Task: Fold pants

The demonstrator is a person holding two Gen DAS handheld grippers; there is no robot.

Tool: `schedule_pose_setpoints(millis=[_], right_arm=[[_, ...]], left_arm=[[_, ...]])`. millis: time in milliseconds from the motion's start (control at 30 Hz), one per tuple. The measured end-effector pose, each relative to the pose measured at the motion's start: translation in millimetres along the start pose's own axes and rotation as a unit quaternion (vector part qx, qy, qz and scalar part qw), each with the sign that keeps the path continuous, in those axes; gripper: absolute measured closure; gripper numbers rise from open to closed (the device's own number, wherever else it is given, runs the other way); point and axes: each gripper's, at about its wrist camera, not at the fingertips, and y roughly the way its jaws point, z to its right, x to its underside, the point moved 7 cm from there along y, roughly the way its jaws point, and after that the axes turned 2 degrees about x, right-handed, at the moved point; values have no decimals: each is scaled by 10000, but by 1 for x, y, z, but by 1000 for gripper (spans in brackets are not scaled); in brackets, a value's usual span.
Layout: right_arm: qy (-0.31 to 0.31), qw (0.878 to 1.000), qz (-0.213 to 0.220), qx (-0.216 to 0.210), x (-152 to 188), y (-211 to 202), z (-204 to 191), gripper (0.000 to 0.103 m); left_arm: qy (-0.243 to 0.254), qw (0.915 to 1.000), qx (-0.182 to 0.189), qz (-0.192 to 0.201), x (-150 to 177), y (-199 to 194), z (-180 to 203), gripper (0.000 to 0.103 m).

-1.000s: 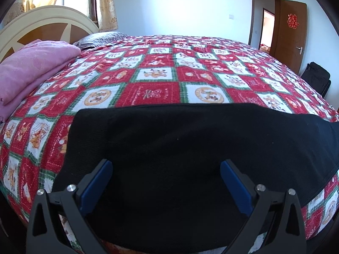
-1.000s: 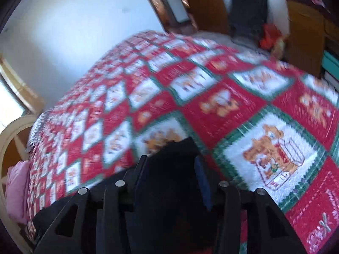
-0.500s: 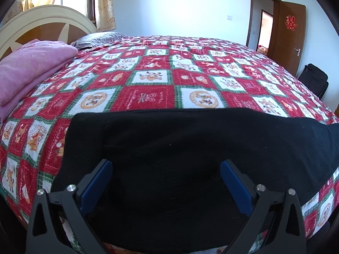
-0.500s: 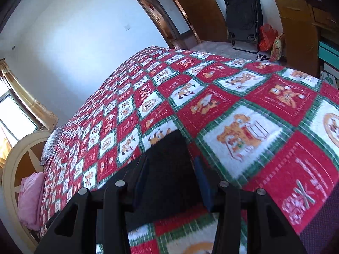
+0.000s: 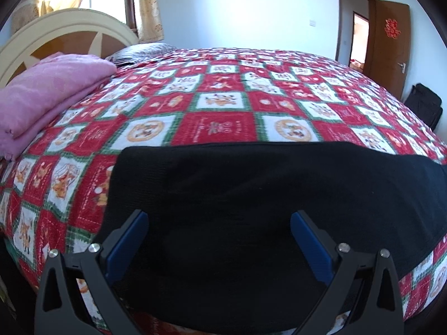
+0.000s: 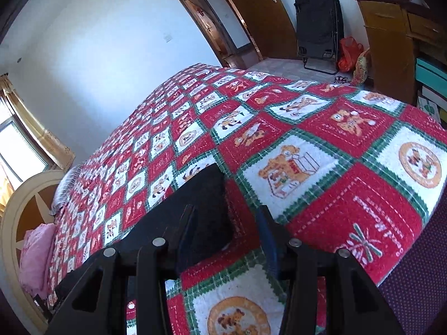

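Note:
Black pants (image 5: pixel 251 195) lie flat along the near edge of the bed, on a red, white and green patchwork quilt (image 5: pixel 220 106). My left gripper (image 5: pixel 219 223) is open, its blue-padded fingers spread wide above the pants' near part, holding nothing. In the right wrist view the pants' end (image 6: pixel 204 203) lies on the quilt (image 6: pixel 321 167). My right gripper (image 6: pixel 226 231) is open, its fingers on either side of the pants' end corner, just above the quilt.
A folded pink blanket (image 5: pixel 47 95) and a striped pillow (image 5: pixel 139 51) lie by the headboard (image 5: pixel 64 36). An open wooden door (image 5: pixel 391 42), a black bag (image 6: pixel 318 25), a red bag (image 6: pixel 349 53) and a wooden cabinet (image 6: pixel 391 44) stand beyond the bed.
My right gripper has let go of the pants' end, opened wider and drawn back, leaving the end lying on the quilt. The left gripper has stayed open over the pants, shifting slightly.

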Motion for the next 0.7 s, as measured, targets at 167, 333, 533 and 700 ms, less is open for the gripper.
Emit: schedule_pose_setpoints(millis=[167, 333, 533, 700], right_arm=[[57, 9999, -141, -71, -2, 8, -1, 58], [36, 9984, -464, -306, -9, 18, -4, 58], [-139, 9934, -1070, -398, -19, 54, -7, 61], [-218, 9848, -1508, -829, -17, 70, -18, 62]], left_arm=[[71, 10000, -48, -11, 2, 1, -1, 0], [91, 9999, -55, -6, 2, 2, -1, 0], [88, 9999, -49, -5, 1, 2, -2, 0], [62, 10000, -39, 3, 1, 2, -2, 0]])
